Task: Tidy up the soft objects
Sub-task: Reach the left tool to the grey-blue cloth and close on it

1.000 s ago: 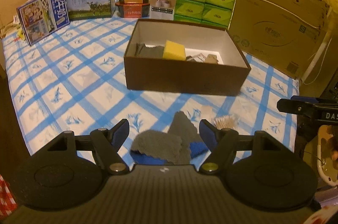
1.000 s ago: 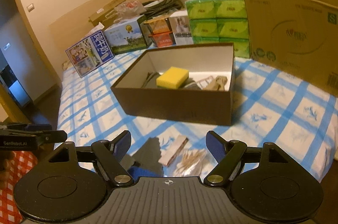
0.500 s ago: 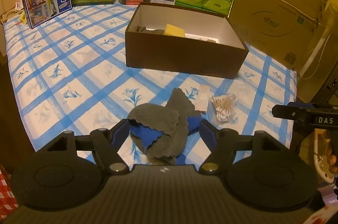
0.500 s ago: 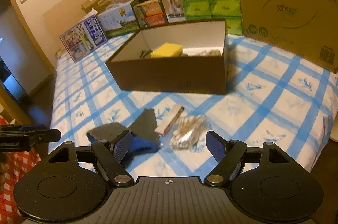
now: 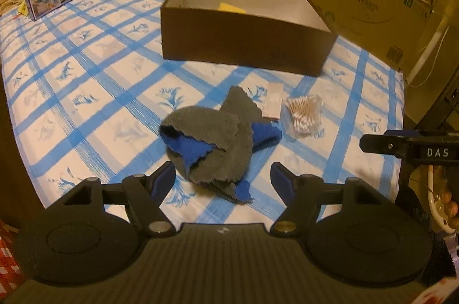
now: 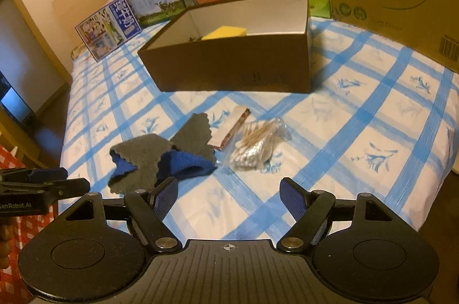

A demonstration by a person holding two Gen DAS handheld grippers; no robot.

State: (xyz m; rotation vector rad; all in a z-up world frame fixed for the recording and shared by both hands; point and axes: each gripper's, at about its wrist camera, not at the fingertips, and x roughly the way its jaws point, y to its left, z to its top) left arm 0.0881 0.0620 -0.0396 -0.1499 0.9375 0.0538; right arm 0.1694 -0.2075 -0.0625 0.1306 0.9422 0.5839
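1. Left gripper (image 5: 223,175): jaws stand wide apart, nothing between the pads. It points down at the bed.
2. Right gripper (image 6: 229,194): jaws likewise wide apart and empty.
3. Cloth (image 5: 212,143): a crumpled grey piece with blue lining, lying on the checked sheet (image 5: 86,91) in front of the box (image 5: 243,43). Not touched by either gripper.
4. Governing relation: in the left view the cloth sits dead ahead of the left jaws, its near hem just beyond the fingertips and centred in the gap. In the right view the same cloth (image 6: 160,160) lies ahead and to the left, off that gripper's line, near its left finger only.
5. Judgement: the left hand is the better placed for the cloth; a short advance down and forward should bring the heap between its pads.
6. Long axis: the heap runs from the near hem away toward the far right, a grey tail pointing at the box. The left jaws straddle it across the short way, which suits a pinch.
7. Swabs (image 6: 258,146): a clear bag just right of the cloth, with a flat packet (image 6: 229,129) between them touching the grey tail. These lie nearer the right gripper's line, though apart from it.
8. Box holds a sponge (image 6: 225,32); it lies beyond the cloth, open-topped.
9. Risk: soft pile may drag the packet along when lifted.
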